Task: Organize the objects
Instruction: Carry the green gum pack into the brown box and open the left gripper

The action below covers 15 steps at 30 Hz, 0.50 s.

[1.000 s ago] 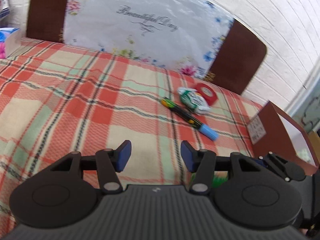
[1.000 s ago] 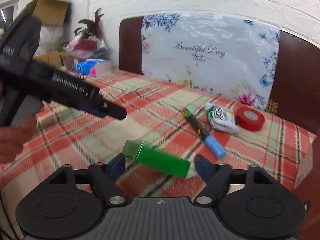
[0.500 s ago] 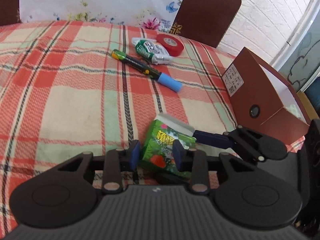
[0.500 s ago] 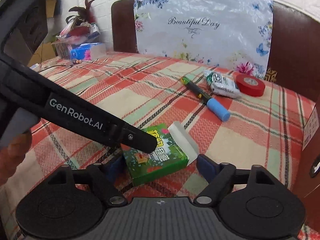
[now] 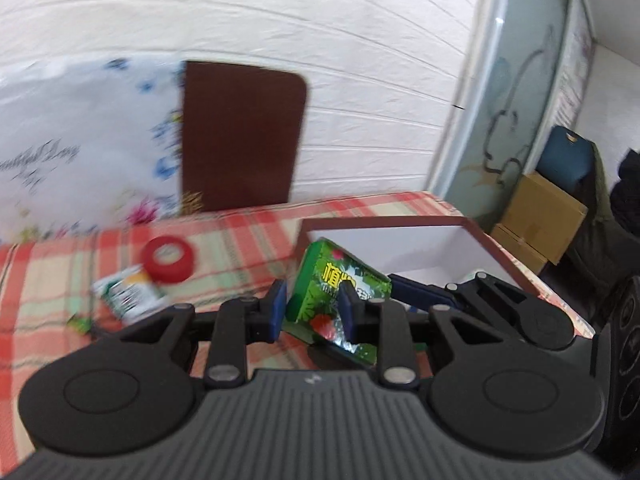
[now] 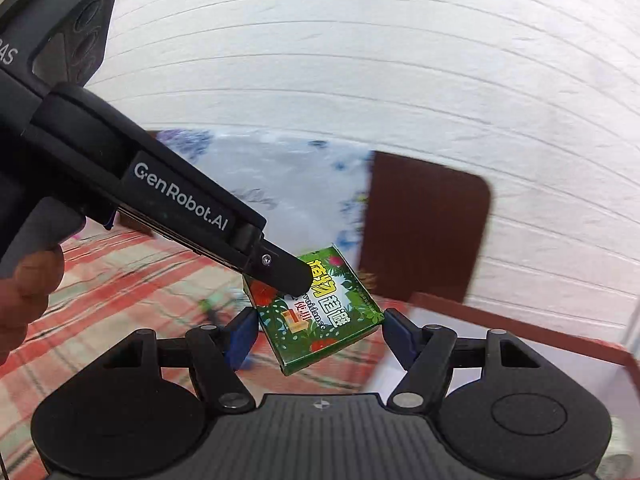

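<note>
We are seeing our left gripper (image 5: 312,308) closing its jaws, its blue pads pressing on the faces of the green box (image 5: 340,300), which is tilting up off the bench (image 5: 240,236). To the left of that gripper a white packet (image 5: 128,294) is lying on the plaid cloth, with a red tape roll (image 5: 170,260) just beyond it. Ahead and to the right of the gripper, the open brown carton (image 5: 496,248) is standing with its white inside showing, near the box. Our right gripper (image 6: 316,334) is also closing, its pads sitting at the box's two side edges; we cannot tell whether they are touching it. A hand (image 6: 24,300) is gripping the left gripper's handle.
</note>
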Each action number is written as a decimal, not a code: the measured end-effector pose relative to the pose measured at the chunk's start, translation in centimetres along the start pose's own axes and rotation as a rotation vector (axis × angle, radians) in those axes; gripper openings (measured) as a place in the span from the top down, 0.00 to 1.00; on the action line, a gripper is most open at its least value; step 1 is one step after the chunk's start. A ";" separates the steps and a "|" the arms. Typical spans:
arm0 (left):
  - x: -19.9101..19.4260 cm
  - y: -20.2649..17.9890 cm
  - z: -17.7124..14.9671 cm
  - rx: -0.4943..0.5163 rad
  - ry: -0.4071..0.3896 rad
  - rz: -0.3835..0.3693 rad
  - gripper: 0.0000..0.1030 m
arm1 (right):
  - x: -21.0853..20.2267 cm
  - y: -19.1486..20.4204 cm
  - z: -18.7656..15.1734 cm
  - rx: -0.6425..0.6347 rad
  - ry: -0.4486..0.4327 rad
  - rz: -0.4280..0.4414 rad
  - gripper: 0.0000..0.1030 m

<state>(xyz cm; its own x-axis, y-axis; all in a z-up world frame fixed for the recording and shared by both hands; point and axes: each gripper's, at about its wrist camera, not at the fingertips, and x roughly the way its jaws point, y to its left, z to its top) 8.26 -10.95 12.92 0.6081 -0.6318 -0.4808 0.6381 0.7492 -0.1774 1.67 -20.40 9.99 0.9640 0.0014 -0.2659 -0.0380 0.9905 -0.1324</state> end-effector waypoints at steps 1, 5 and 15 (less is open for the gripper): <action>0.9 -0.9 0.2 0.015 0.003 -0.009 0.70 | -0.2 -1.0 -0.2 0.009 0.002 -0.025 0.36; 4.3 -3.6 0.9 0.063 0.024 -0.036 0.69 | 0.0 -4.6 -1.3 0.049 0.026 -0.106 0.35; 6.3 -5.6 0.4 0.109 0.056 0.031 0.58 | 1.3 -8.4 -3.2 0.122 0.075 -0.206 0.26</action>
<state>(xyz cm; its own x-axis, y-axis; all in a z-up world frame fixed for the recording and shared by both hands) 8.67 -19.18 11.23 0.6030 -0.5939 -0.5327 0.6685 0.7405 -0.0689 2.38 -29.20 7.74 0.9257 -0.2076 -0.3162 0.1935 0.9782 -0.0758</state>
